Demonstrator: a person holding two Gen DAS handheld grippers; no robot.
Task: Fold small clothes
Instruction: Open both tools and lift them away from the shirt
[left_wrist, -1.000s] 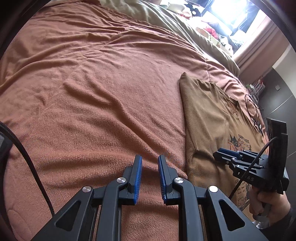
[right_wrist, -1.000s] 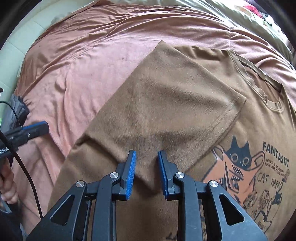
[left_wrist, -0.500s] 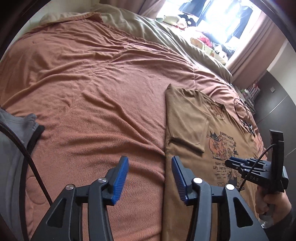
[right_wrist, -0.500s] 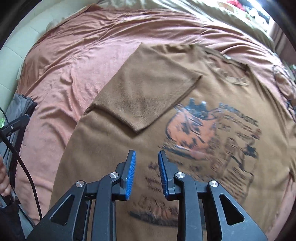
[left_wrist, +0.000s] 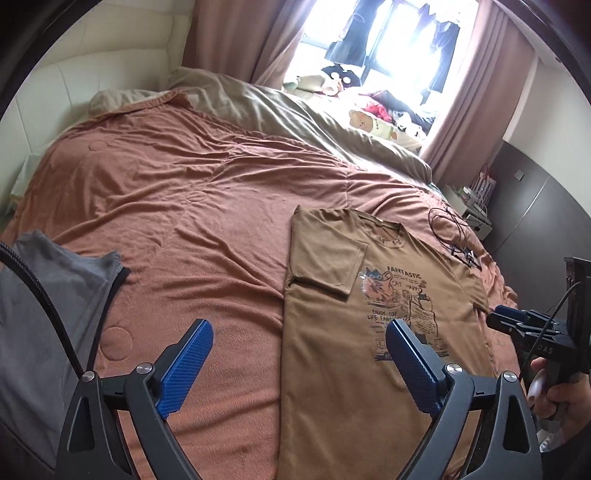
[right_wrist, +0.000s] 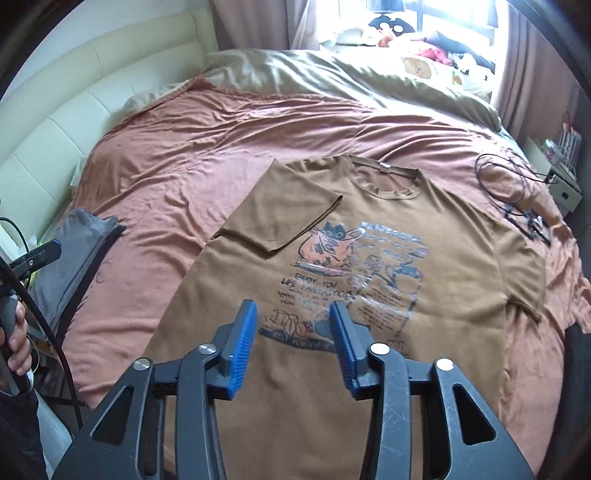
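**Both grippers clear of the T-shirt**

While the brown cat-print T-shirt (right_wrist: 369, 387) lies flat on the rust-coloured bedspread (left_wrist: 184, 206) (left sleeve (right_wrist: 284, 218) folded inward over the chest), the left gripper (left_wrist: 299, 354) and right gripper (right_wrist: 293, 343) hang above it, jaws just opened, nothing between them. A grey garment (left_wrist: 44, 314) lies near left.

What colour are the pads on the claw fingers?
Blue, ribbed pads on black fingers; the right wrist view shows them best.
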